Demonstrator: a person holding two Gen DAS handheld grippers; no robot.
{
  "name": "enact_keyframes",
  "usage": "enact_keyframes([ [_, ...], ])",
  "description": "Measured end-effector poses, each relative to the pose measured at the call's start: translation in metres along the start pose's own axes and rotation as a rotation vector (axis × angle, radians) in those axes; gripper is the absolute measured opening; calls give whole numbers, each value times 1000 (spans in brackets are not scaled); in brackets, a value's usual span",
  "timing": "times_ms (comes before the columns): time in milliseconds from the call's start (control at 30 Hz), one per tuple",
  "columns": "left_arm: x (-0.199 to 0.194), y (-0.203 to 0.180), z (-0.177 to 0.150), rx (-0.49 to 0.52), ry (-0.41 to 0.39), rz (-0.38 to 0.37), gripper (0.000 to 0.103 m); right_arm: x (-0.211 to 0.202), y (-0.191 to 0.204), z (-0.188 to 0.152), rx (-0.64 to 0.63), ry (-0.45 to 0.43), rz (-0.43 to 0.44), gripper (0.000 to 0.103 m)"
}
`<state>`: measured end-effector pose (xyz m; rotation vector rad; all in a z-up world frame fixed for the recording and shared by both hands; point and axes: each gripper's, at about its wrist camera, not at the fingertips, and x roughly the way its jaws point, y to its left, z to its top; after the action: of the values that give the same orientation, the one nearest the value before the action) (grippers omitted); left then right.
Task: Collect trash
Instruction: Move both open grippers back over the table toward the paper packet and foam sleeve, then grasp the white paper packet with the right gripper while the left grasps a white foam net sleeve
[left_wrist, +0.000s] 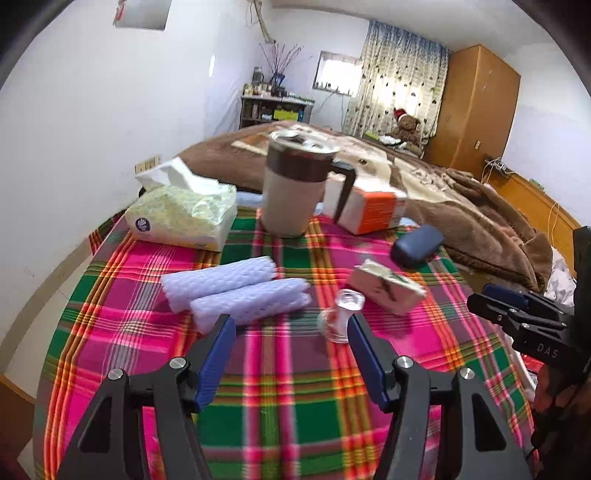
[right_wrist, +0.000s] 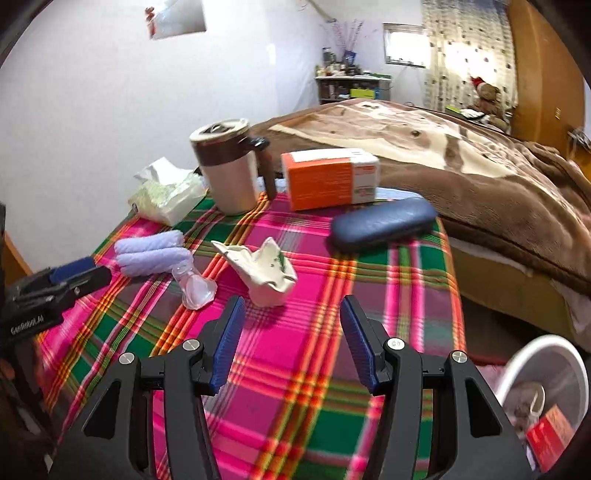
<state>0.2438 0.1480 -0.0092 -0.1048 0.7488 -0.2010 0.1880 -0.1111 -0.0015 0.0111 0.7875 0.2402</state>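
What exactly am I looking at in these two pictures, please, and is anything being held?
There is no robot: a person holds a pair of tongs in each hand, each with a fisheye camera looking along its blue pads. The left tongs and right tongs are both open and empty. On the plaid tablecloth lie a crumpled carton, a clear plastic piece, lilac foam rolls, a tissue pack, a mug, an orange box and a blue case. A white bin stands lower right.

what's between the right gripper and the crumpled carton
Only bare plaid cloth lies between the open right gripper and the crumpled carton, seen in the right wrist view.
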Motion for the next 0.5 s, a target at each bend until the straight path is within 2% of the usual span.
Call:
enact_keyframes([
  [133, 19, 15, 7, 33, 35, 13, 63, 19, 8, 8, -23, 21, 22, 55],
  [300, 41, 23, 13, 74, 68, -10, 63, 41, 14, 16, -27, 43, 30, 55],
  [367, 49, 24, 15, 90, 81, -20, 63, 47, 16, 18, -42, 49, 36, 52],
  [433, 55, 25, 18, 103, 80, -25, 63, 52, 17, 19, -56, 54, 41, 44],
  [500, 60, 26, 20, 116, 81, -32, 63, 56, 16, 21, -54, 56, 43, 42],
])
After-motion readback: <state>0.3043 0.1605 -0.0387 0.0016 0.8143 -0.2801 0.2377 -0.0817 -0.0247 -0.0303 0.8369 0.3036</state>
